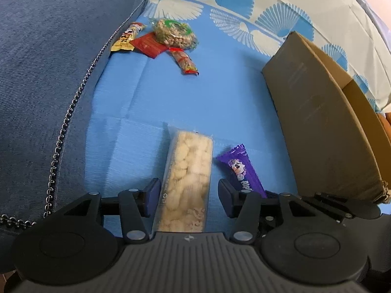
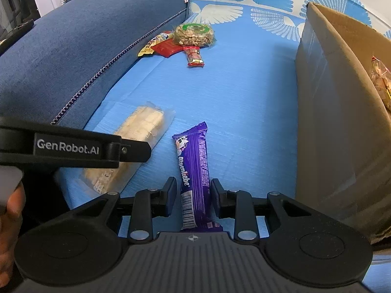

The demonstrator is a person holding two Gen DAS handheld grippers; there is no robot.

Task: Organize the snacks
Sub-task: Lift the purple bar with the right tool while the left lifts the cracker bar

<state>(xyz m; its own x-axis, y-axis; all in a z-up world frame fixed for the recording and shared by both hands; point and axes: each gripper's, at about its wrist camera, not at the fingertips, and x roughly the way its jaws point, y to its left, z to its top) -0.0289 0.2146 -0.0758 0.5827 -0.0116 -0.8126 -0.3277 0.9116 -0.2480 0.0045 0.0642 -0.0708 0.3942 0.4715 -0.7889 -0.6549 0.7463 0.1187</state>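
Note:
A clear packet of pale puffed snacks (image 1: 188,175) lies on the blue sheet between the pads of my left gripper (image 1: 189,195), which is open with a gap on each side. The same packet (image 2: 144,124) shows in the right wrist view, partly behind one of the left gripper's fingers (image 2: 132,151). A purple Alpenliebe bar (image 2: 195,161) lies flat between the pads of my right gripper (image 2: 194,196). That gripper is narrowly open, with a slim gap at the left pad. The bar (image 1: 242,168) rests just right of the packet.
An open cardboard box (image 2: 330,97) stands at the right, with a snack packet (image 2: 381,80) inside. Far back lies a pile: a round peanut cake (image 1: 174,34), a red packet (image 1: 146,45), a yellow packet (image 1: 124,41), a red stick (image 1: 185,63). A dark blue cushion (image 1: 48,73) borders the left.

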